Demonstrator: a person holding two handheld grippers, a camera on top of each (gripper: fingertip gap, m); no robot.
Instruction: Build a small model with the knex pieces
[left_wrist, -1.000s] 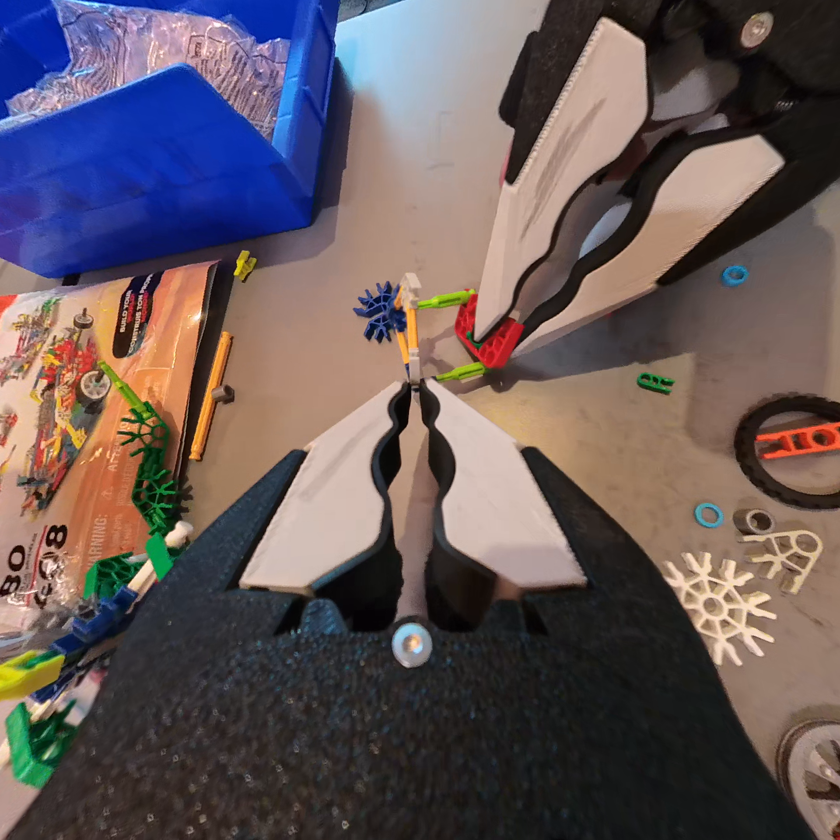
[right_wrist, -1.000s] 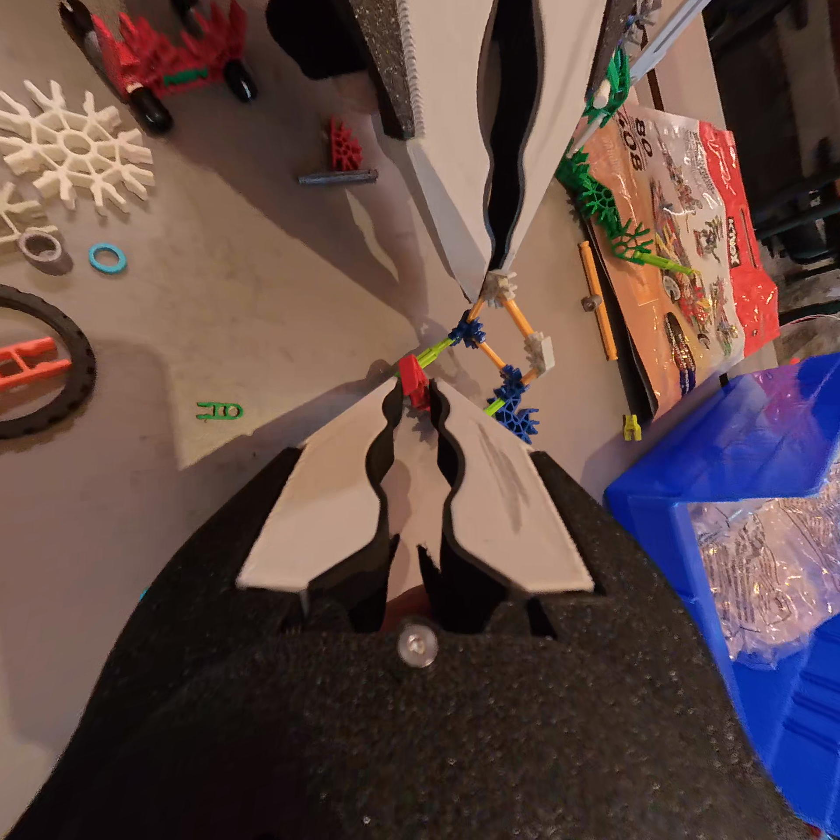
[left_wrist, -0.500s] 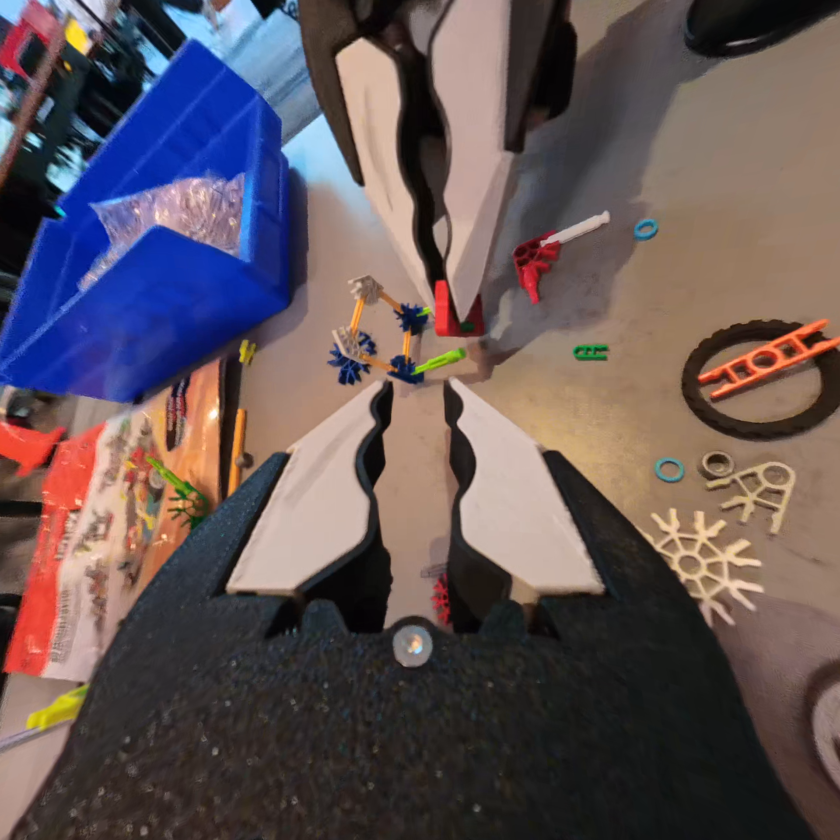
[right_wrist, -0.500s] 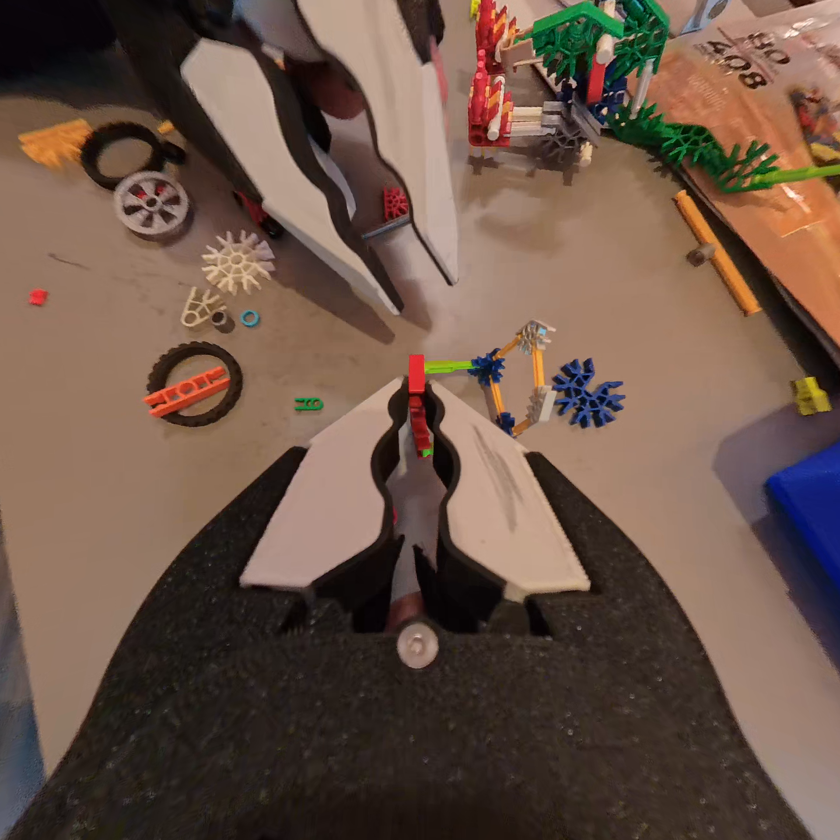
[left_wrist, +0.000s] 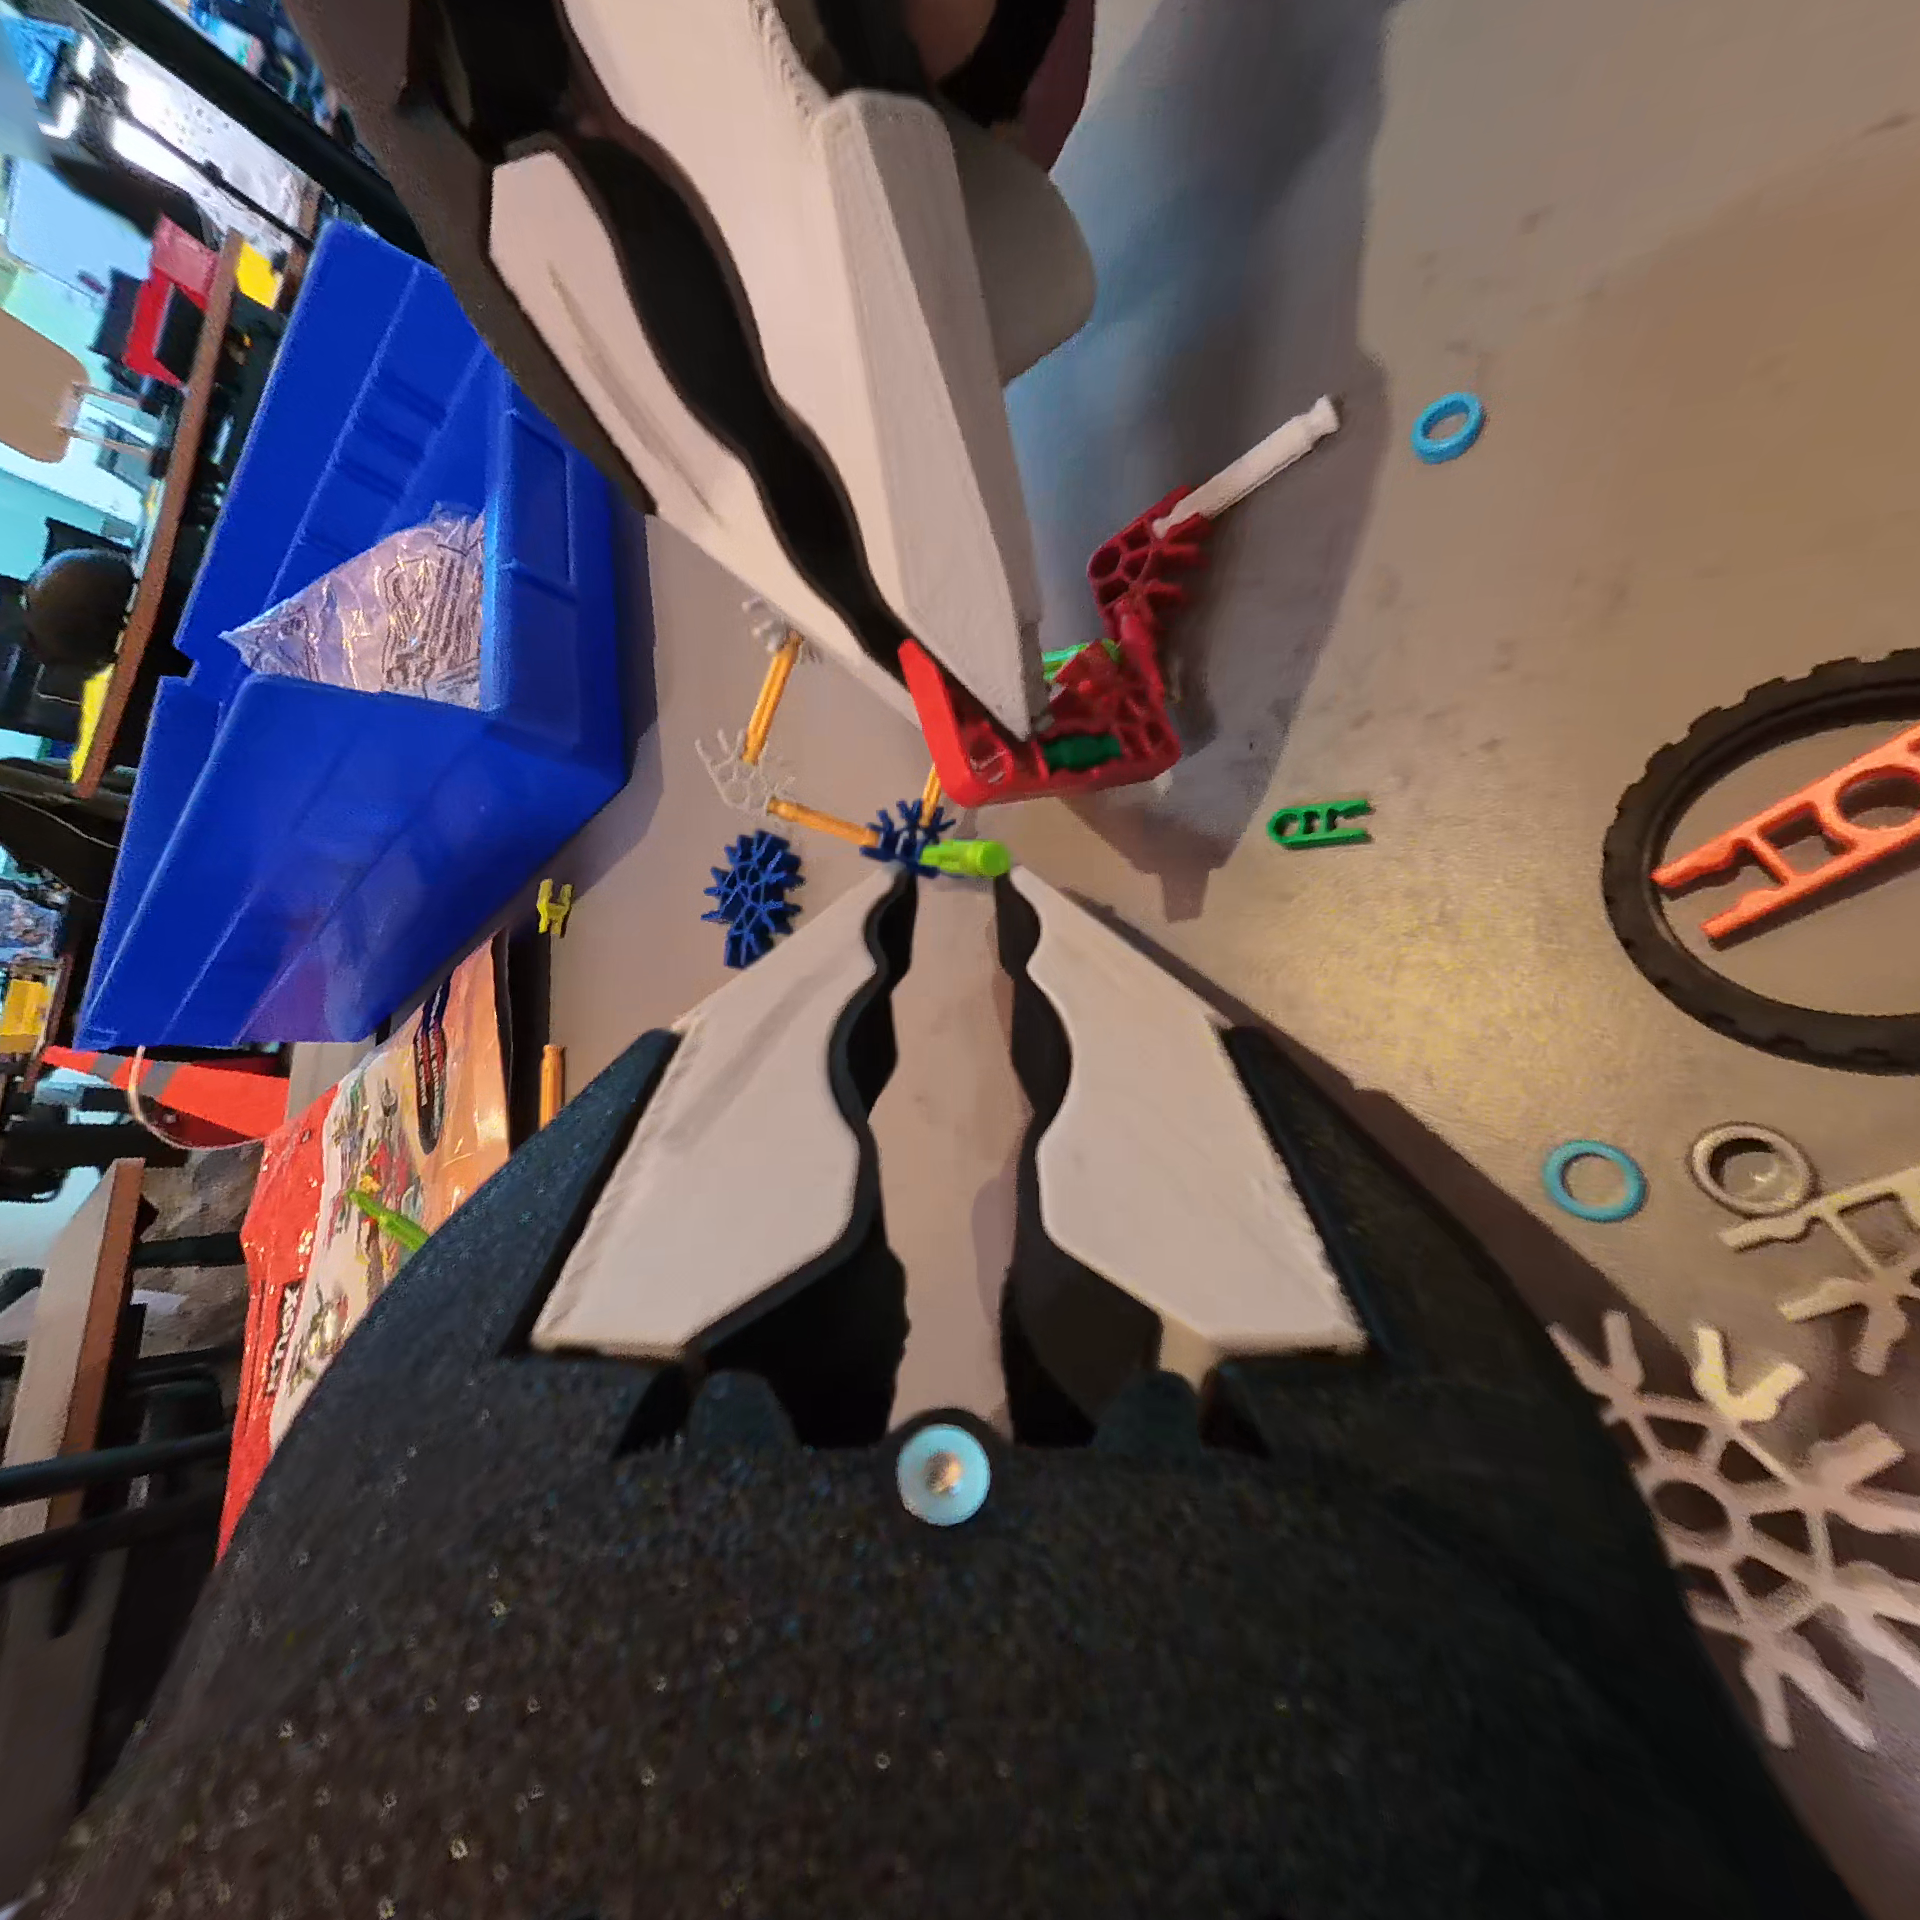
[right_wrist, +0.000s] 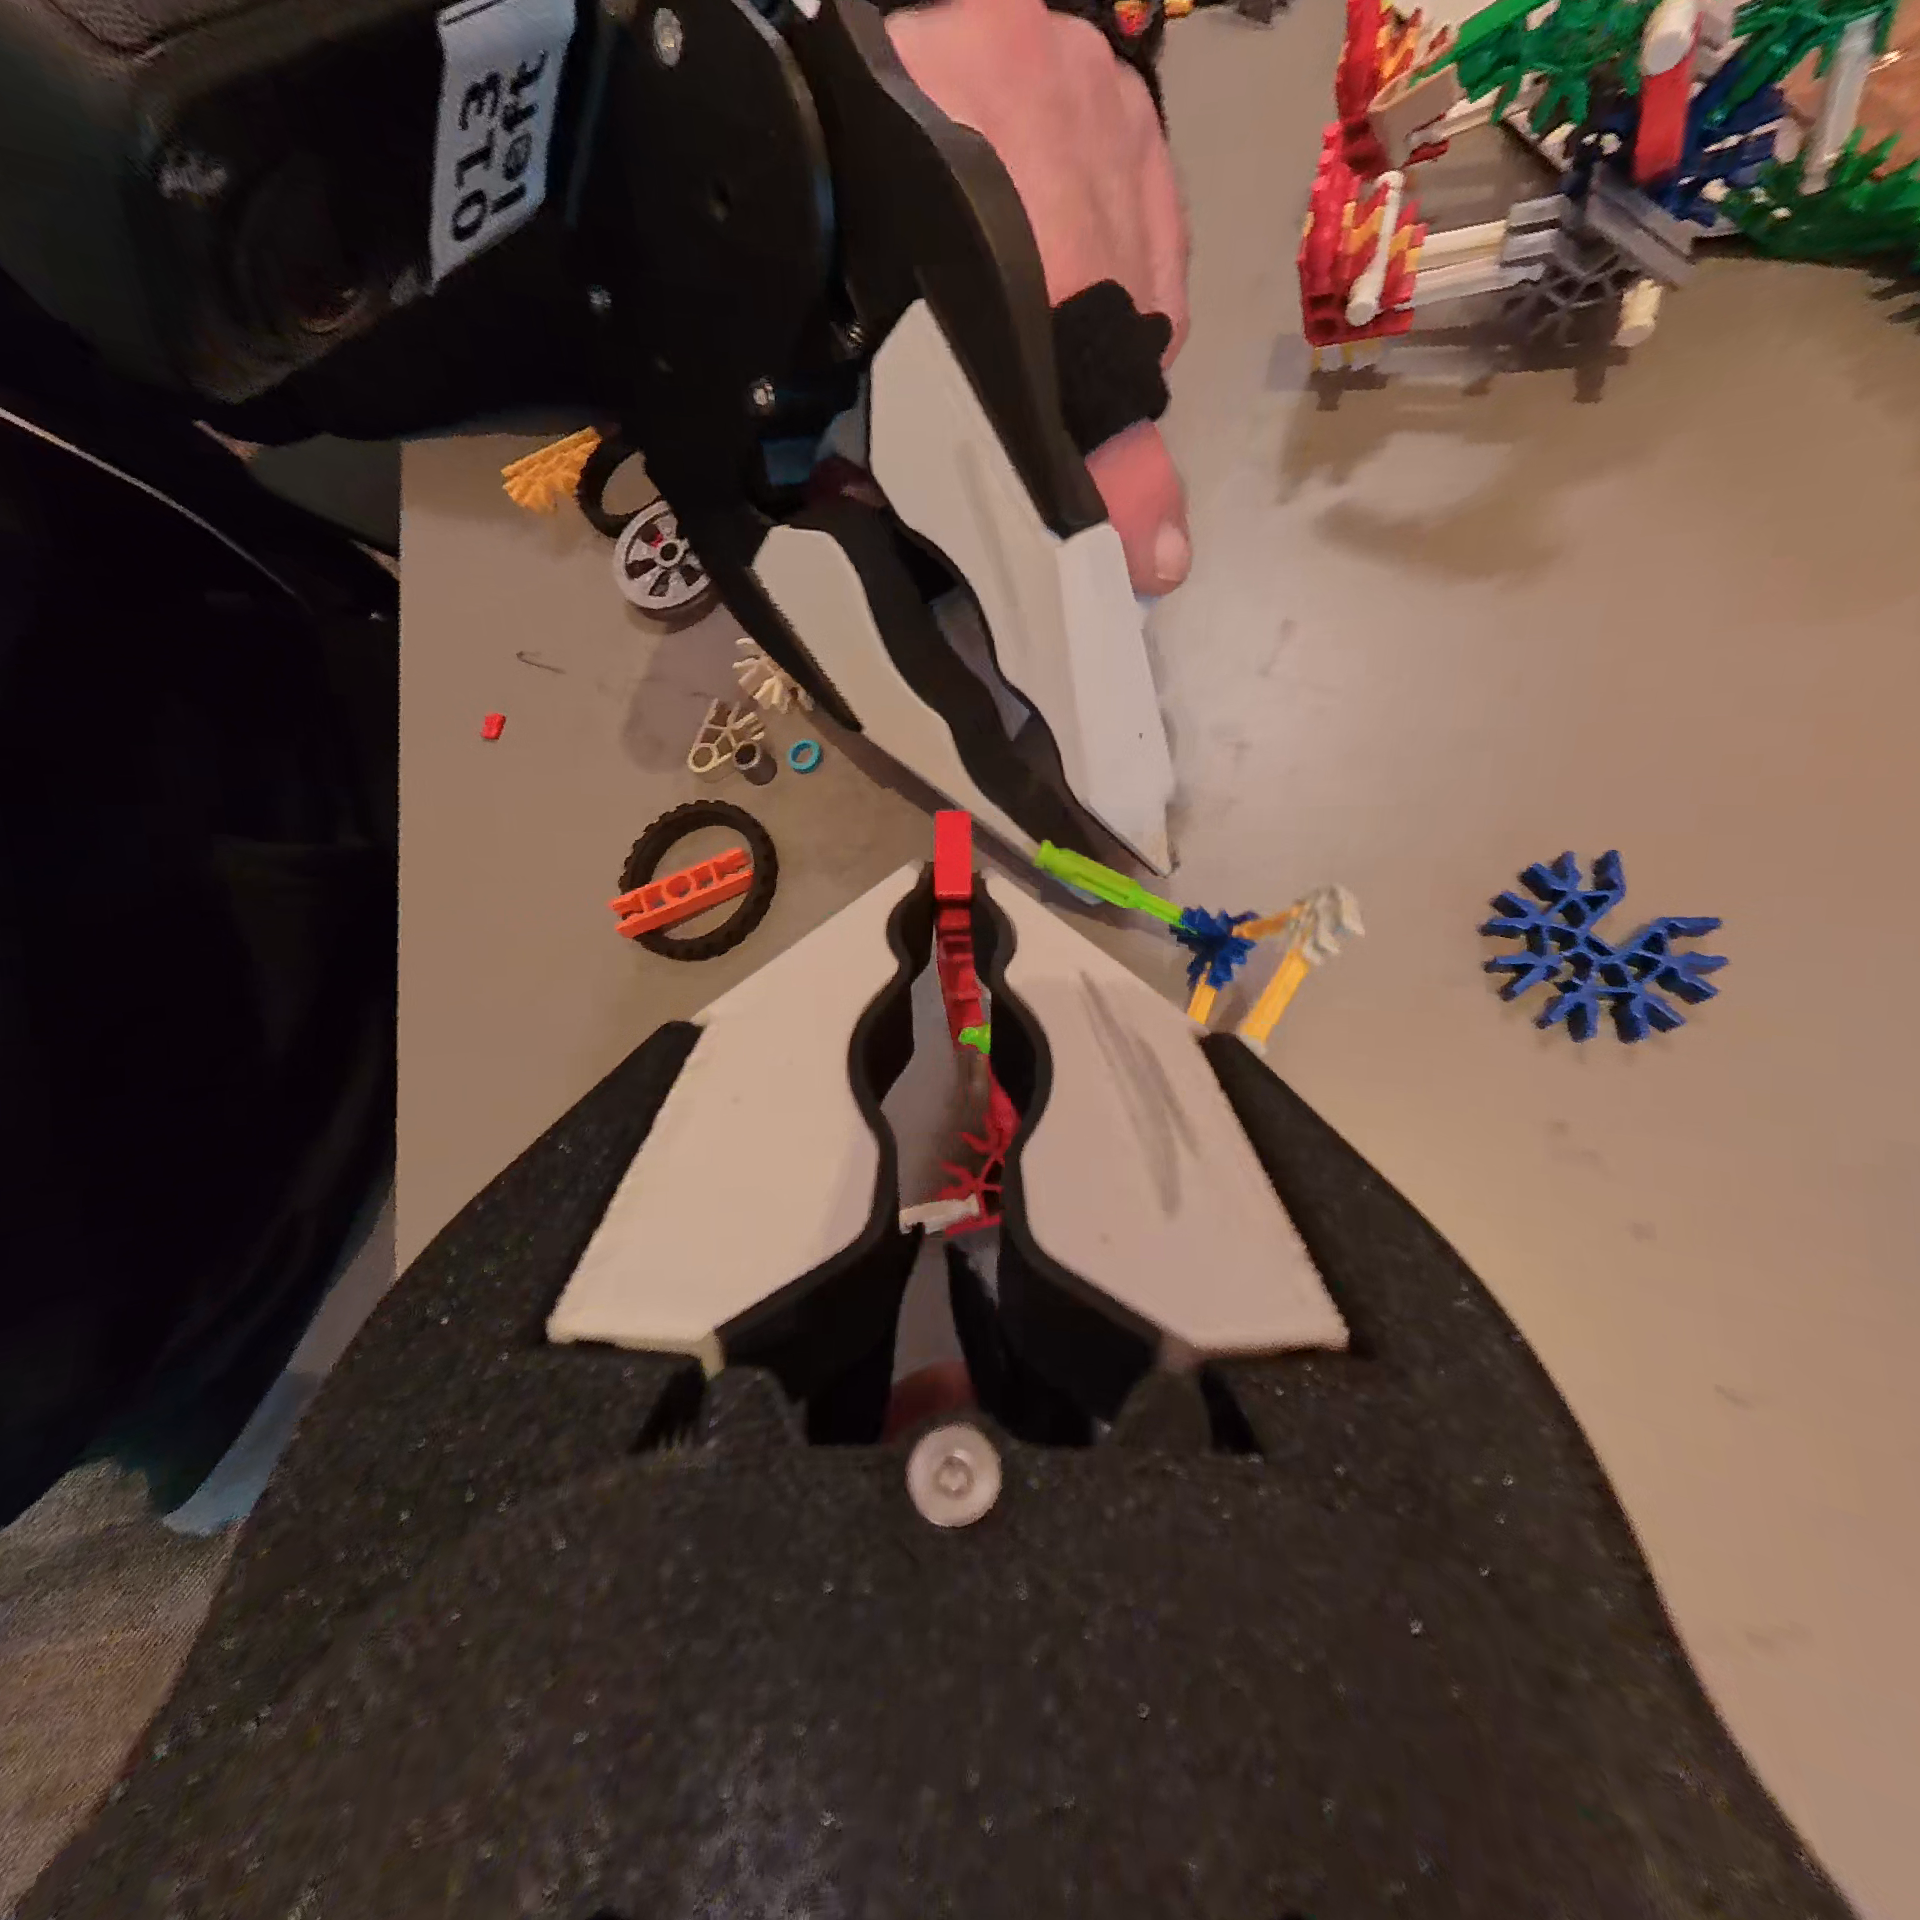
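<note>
My right gripper (right_wrist: 953, 883) is shut on a red connector (right_wrist: 951, 857), gripped edge-on between the fingers. In the left wrist view it comes down from the top (left_wrist: 1023, 717) with that red connector (left_wrist: 977, 764). A small assembly (left_wrist: 831, 826) of yellow rods, blue and white connectors hangs beside it; it also shows in the right wrist view (right_wrist: 1247, 935). Its lime green rod (left_wrist: 961, 857) ends right at the tips of my left gripper (left_wrist: 956, 878), whose jaws stand a little apart. The left gripper (right_wrist: 1143, 847) shows above the green rod (right_wrist: 1101, 883).
A loose blue snowflake connector (left_wrist: 753, 899) lies on the grey table. A blue bin (left_wrist: 343, 727) and a booklet (left_wrist: 353, 1174) are to the left. A black tyre with an orange piece (left_wrist: 1766, 862), a green clip (left_wrist: 1314, 826) and a white snowflake (left_wrist: 1766, 1507) lie right. A built model (right_wrist: 1507, 208) stands far back. The grippers' ends are close to 4 cm from one another.
My left gripper let go of the assembly's white connector, opened and moved to the free green rod. My right gripper turned and lifted with the red connector still in it.
</note>
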